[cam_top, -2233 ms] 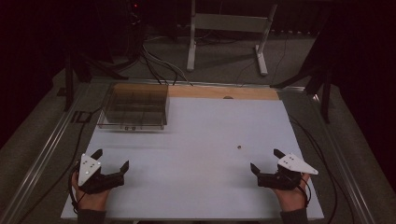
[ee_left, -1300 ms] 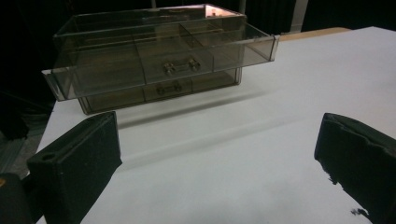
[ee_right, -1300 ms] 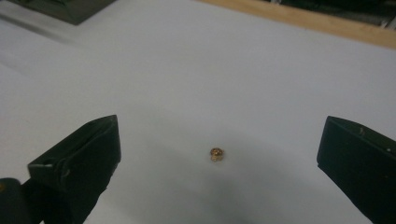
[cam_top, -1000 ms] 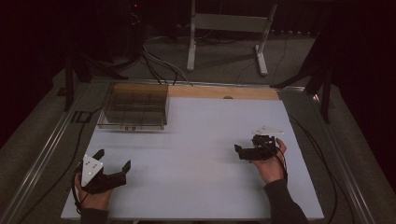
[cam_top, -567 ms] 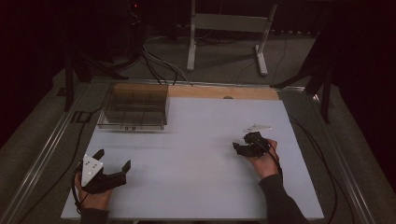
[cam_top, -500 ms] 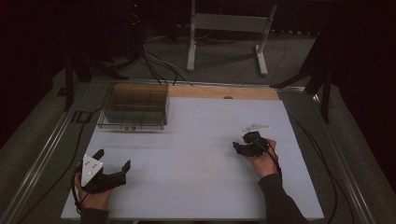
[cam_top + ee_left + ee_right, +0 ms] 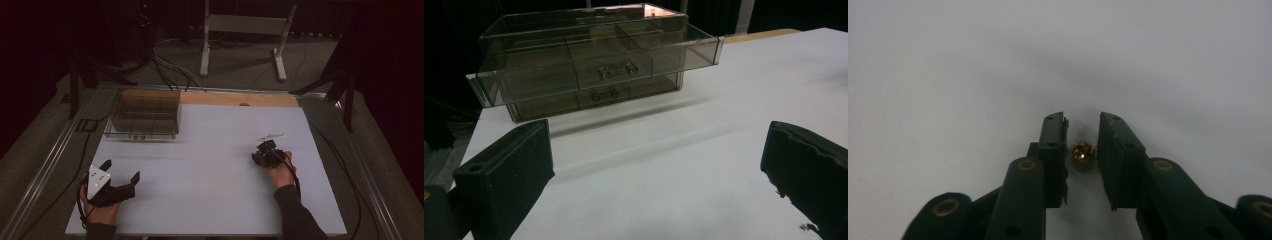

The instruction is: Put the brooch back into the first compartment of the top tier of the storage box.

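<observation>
Bead (image 7: 1083, 151) sat between your right gripper's (image 7: 1083, 145) narrowed jaws, which had just been closing, nearly touching the left pad with a sliver of gap on the other; squeeze gently and keep it centred. It lay toward the table's (image 7: 210, 150) right edge.

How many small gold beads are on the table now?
1: a gold bead on the white table, between the right tongs. None elsewhere that I can make out.
</observation>
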`<state>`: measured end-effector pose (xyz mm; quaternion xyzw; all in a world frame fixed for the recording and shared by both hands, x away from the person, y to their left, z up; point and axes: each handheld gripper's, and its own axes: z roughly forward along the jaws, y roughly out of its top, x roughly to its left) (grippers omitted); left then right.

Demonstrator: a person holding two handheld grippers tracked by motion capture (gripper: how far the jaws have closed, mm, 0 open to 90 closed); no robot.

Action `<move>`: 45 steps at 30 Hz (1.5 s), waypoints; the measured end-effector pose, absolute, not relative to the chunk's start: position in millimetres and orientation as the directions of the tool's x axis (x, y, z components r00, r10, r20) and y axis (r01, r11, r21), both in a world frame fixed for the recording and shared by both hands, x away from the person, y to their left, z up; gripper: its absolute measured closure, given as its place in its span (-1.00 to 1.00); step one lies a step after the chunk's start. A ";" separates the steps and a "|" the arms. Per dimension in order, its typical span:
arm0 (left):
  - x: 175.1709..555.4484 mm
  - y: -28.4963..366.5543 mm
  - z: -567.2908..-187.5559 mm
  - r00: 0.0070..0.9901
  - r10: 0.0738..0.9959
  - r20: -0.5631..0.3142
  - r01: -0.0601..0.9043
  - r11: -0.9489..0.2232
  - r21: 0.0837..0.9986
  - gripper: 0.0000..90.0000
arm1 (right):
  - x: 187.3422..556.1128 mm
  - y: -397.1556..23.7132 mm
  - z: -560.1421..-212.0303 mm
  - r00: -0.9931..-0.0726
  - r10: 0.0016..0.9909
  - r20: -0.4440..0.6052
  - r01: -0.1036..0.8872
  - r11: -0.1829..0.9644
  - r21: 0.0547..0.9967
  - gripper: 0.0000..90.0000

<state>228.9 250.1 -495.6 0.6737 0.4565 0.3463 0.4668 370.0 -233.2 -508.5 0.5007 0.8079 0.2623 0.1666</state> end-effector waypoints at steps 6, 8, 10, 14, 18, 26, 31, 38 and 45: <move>228.9 250.2 -495.7 0.341 0.939 0.039 0.292 -0.145 0.945 -0.98 | 369.7 -230.5 -510.2 -0.440 0.898 -0.014 0.729 0.366 0.579 0.77; 228.9 250.2 -495.6 0.342 0.939 0.040 0.292 -0.147 0.945 -0.98 | 369.9 -230.0 -509.7 -0.441 0.897 -0.018 0.730 0.370 0.575 0.78; 229.0 250.0 -495.8 0.341 0.939 0.040 0.292 -0.146 0.945 -0.98 | 370.0 -230.2 -509.7 -0.442 0.897 -0.017 0.729 0.370 0.576 0.78; 229.0 250.2 -495.8 0.339 0.940 0.040 0.292 -0.146 0.945 -0.98 | 368.9 -231.8 -508.0 -0.435 0.901 -0.002 0.730 0.354 0.585 0.80; 229.0 250.0 -495.9 0.341 0.939 0.041 0.293 -0.147 0.945 -0.98 | 367.6 -231.1 -504.5 -0.440 0.898 0.001 0.720 0.352 0.598 0.80; 229.3 249.7 -496.2 0.339 0.940 0.044 0.295 -0.151 0.944 -0.98 | 364.6 -227.2 -491.9 -0.451 0.892 0.030 0.698 0.331 0.635 0.80; 229.3 249.5 -496.2 0.340 0.939 0.047 0.296 -0.154 0.943 -0.98 | 363.4 -224.0 -486.9 -0.460 0.887 0.033 0.690 0.334 0.642 0.80; 229.2 249.5 -496.4 0.341 0.939 0.048 0.296 -0.156 0.942 -0.98 | 363.7 -213.2 -466.7 -0.489 0.871 0.055 0.653 0.323 0.685 0.80; 229.4 249.6 -497.4 0.340 0.939 0.054 0.301 -0.164 0.939 -0.98 | 367.7 -203.7 -452.2 -0.519 0.850 0.085 0.628 0.312 0.713 0.80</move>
